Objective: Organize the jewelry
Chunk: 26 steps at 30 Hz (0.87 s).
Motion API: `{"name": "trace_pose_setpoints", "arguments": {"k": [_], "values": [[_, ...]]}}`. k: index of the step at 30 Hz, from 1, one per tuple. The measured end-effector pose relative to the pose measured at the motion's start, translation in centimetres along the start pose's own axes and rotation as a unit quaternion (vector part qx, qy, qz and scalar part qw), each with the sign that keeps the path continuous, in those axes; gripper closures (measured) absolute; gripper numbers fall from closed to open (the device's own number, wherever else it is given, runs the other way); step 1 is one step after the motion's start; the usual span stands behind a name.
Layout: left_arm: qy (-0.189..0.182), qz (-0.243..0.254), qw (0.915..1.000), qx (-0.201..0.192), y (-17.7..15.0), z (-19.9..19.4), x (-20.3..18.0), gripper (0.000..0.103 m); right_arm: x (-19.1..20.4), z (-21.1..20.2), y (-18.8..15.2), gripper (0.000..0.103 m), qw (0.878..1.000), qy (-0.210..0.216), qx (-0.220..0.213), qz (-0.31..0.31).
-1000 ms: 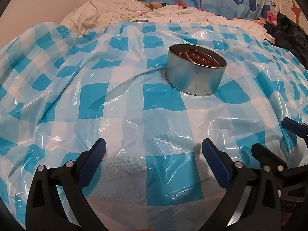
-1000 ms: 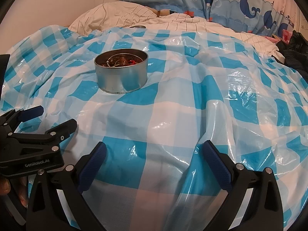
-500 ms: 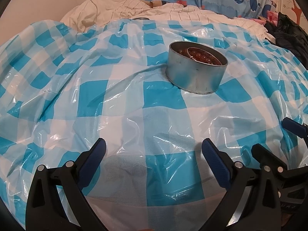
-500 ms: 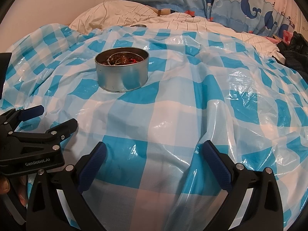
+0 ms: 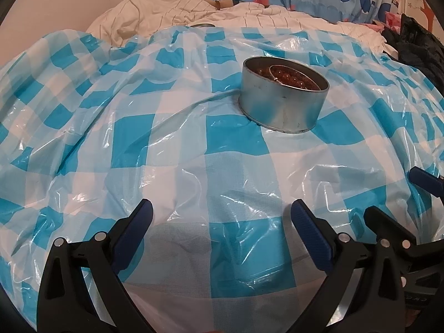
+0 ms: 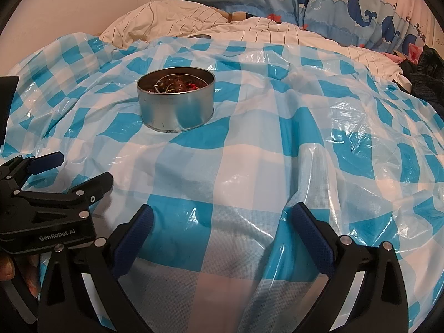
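A round metal tin (image 5: 283,102) stood upright on the blue-and-white checked plastic sheet (image 5: 177,138) covering the bed, holding a brown beaded bracelet (image 5: 291,76) and other jewelry. The left hand-held gripper (image 5: 222,222) and right hand-held gripper (image 6: 222,222) were both spread wide, empty, well short of the tin.

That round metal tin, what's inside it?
The tin holds reddish-brown beads, a metal ring and something red. Whatever lies beneath that heap, and the tin's bottom, is covered.
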<state>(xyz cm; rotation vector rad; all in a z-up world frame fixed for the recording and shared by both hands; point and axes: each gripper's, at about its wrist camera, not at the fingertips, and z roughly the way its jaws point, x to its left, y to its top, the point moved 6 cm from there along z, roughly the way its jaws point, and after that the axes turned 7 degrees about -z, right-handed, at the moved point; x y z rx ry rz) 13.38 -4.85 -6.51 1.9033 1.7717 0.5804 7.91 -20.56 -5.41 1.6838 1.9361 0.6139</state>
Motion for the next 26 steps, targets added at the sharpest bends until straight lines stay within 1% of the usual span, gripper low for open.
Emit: {"name": "trace_pose_setpoints", "arguments": {"k": [6,10,13,15,18,22,26], "values": [[-0.002,-0.001,1.0,0.002,0.0,0.0,-0.2,0.007,0.0,0.0,0.0,0.007,1.0,0.0,0.0,0.0],[-0.009,-0.013,0.9999,0.006,-0.1,0.2,-0.1,0.007,0.1,0.1,0.0,0.007,1.0,0.0,0.001,0.0],[-0.02,-0.023,0.9993,-0.023,0.2,-0.6,0.2,0.007,0.1,0.1,-0.2,0.007,1.0,0.0,0.001,-0.001],[-0.024,-0.019,0.9992,-0.028,0.2,-0.9,0.0,0.007,0.1,0.0,-0.3,0.007,1.0,0.0,0.001,0.0],[-0.026,-0.016,0.9994,-0.017,0.2,-0.6,-0.2,0.007,0.1,0.1,-0.1,0.007,1.0,0.0,0.001,0.0],[-0.018,-0.02,0.9995,0.015,-0.1,0.4,0.0,0.007,0.1,0.1,-0.1,0.007,1.0,0.0,0.001,-0.001],[-0.018,-0.021,0.9995,0.016,-0.1,0.5,0.1,0.007,0.1,0.1,0.0,0.007,1.0,-0.001,0.002,-0.001]]}}
